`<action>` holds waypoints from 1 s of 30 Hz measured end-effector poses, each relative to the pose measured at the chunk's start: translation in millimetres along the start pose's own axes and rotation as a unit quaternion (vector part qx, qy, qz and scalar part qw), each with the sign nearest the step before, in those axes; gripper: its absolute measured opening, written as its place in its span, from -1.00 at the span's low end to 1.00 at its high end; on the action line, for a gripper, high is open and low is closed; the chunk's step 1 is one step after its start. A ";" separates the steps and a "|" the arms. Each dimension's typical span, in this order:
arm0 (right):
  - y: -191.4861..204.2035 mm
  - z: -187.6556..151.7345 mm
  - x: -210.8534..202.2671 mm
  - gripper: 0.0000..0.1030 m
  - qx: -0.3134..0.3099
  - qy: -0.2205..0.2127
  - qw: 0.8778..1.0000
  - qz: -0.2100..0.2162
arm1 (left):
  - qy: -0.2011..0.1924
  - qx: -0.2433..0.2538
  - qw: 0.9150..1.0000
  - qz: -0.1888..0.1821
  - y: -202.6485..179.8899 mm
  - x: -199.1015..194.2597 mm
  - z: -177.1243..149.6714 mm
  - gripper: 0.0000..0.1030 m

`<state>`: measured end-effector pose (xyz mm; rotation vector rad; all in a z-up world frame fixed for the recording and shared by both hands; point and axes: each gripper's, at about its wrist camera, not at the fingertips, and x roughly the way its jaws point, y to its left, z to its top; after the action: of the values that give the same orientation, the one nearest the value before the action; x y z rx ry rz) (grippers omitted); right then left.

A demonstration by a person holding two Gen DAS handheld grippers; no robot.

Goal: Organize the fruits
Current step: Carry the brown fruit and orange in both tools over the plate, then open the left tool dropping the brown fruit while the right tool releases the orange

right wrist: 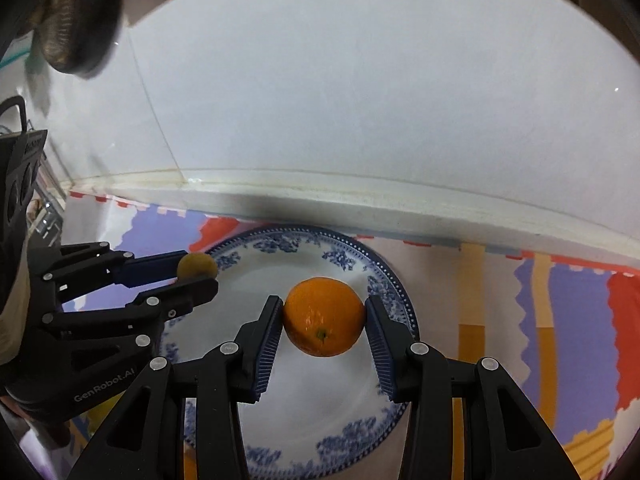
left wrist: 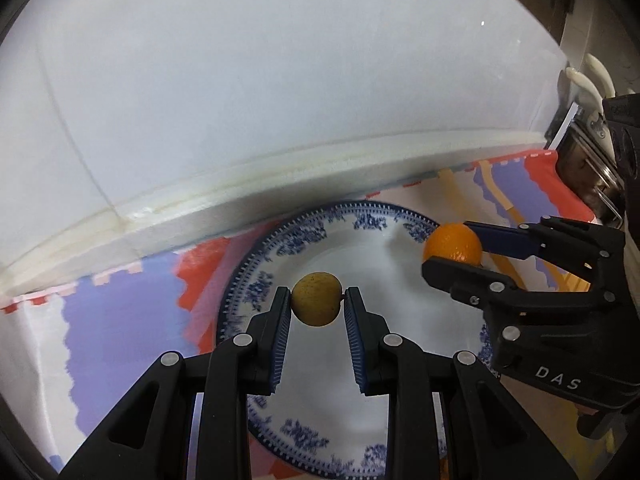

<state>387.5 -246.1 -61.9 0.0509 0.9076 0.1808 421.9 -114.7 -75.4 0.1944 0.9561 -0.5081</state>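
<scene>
My left gripper (left wrist: 317, 300) is shut on a small yellow-brown fruit (left wrist: 317, 305) and holds it above the blue-and-white plate (left wrist: 360, 220). My right gripper (right wrist: 325, 314) is shut on an orange (right wrist: 325, 317) and holds it above the same plate (right wrist: 280, 246). In the left wrist view the right gripper (left wrist: 454, 246) comes in from the right with the orange (left wrist: 453, 242) over the plate's right rim. In the right wrist view the left gripper (right wrist: 196, 270) comes in from the left with the yellow-brown fruit (right wrist: 197, 265) over the plate's left rim.
The plate lies on a mat with purple, red, orange and white patches (right wrist: 560, 300). A white wall with a raised ledge (left wrist: 280, 184) runs just behind the plate. Metal kitchen items (left wrist: 588, 160) stand at the far right of the left wrist view.
</scene>
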 end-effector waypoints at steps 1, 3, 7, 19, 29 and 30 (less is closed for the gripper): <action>-1.9 0.1 6.4 -0.17 0.001 0.006 1.000 0.001 | 0.006 -0.001 1.000 -0.001 1.3 4.1 1.9 -0.46; -4.3 1.0 14.5 -0.17 0.002 0.013 1.000 0.001 | 0.017 0.001 1.000 -0.006 2.1 11.6 5.5 -0.46; -7.1 0.0 26.3 -0.17 0.004 0.023 1.000 0.003 | 0.025 0.006 1.000 -0.005 2.2 19.1 10.4 -0.46; -6.1 2.9 29.2 -0.14 0.005 0.018 1.000 0.004 | 0.014 0.011 1.000 0.014 2.4 10.2 17.6 -0.19; 6.4 -4.3 -28.5 0.02 -0.001 -0.038 0.999 -0.031 | -0.052 -0.005 0.997 0.061 3.8 -58.0 6.1 0.19; 9.0 -6.9 -36.7 0.06 -0.002 -0.046 0.998 -0.035 | -0.061 -0.006 0.996 0.068 2.5 -67.4 2.0 0.25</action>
<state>358.8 -244.1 -36.5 0.0240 0.8158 0.1150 392.9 -91.2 -19.2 0.2136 0.8198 -0.3834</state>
